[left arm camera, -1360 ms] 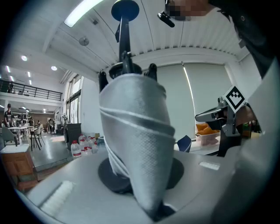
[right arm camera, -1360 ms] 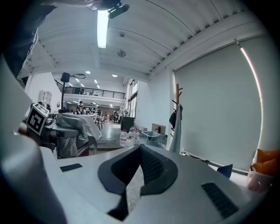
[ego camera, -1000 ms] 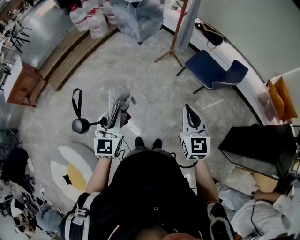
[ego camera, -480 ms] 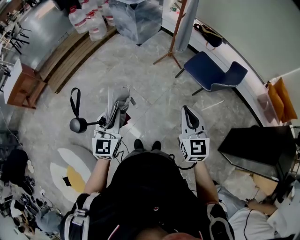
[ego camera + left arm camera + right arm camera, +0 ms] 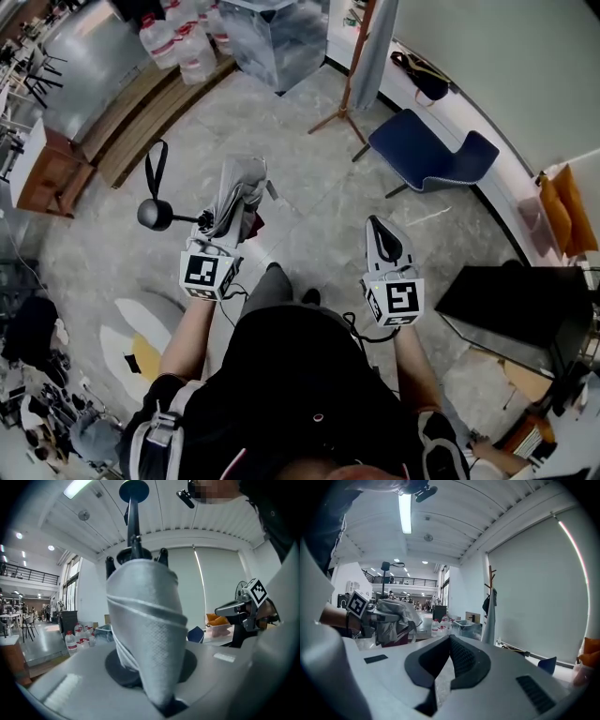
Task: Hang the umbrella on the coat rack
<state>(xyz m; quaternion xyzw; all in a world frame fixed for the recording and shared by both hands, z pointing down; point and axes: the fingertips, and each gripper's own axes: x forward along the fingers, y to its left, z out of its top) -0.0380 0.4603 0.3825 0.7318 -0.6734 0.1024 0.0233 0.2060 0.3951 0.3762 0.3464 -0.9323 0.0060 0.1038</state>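
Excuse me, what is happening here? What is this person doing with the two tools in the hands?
A person holds a gripper in each hand. The left gripper is shut on a folded grey umbrella, and its round black handle sticks out to the side. The right gripper is shut and holds nothing. The wooden coat rack stands ahead, beside a blue chair. The umbrella is not yet hung on it.

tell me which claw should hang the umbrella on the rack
Left. The left claw is shut on the folded umbrella, with its handle and strap sticking out free. The right claw is shut and empty. The rack stands ahead of both.
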